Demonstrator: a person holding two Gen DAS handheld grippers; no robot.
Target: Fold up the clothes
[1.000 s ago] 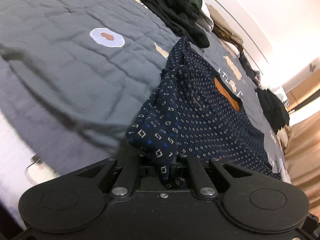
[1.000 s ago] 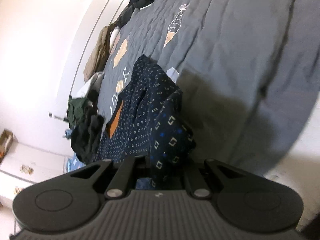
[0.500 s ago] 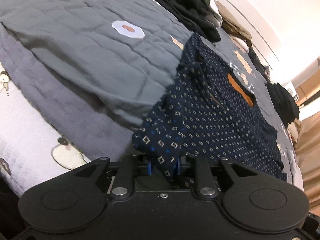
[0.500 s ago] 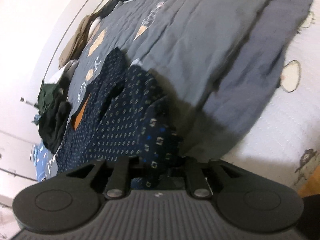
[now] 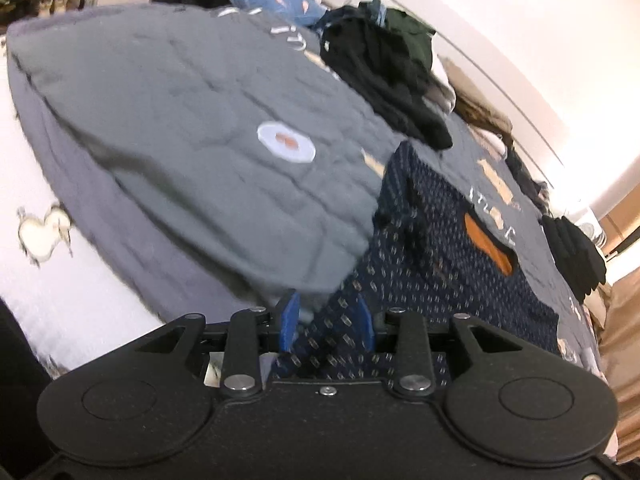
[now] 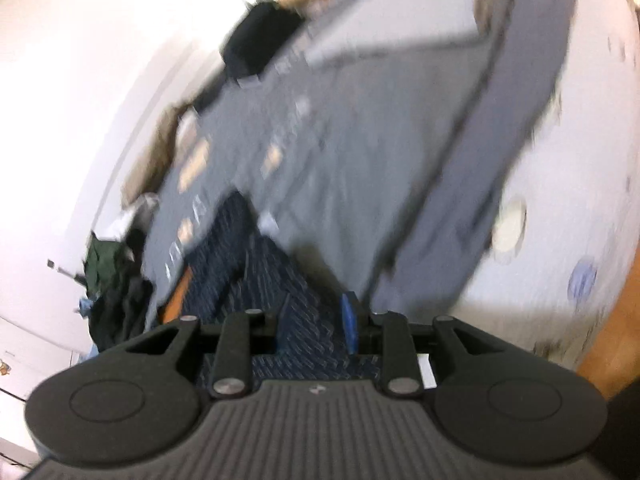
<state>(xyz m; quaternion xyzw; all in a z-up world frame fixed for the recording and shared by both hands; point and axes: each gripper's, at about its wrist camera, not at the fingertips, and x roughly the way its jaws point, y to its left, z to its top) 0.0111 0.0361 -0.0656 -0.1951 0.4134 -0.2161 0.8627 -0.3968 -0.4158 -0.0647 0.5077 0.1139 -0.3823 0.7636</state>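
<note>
Navy patterned shirt with orange collar lining point(image 5: 452, 264) lies lower right on grey quilt point(image 5: 192, 128). Left gripper point(image 5: 327, 322) and right gripper point(image 6: 316, 322) just opening (cloth lying loose between pads).

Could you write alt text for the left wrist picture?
A navy patterned shirt lies on a grey quilted bedspread, its near edge between the open blue pads of the left gripper. Dark clothes are piled behind.
</note>
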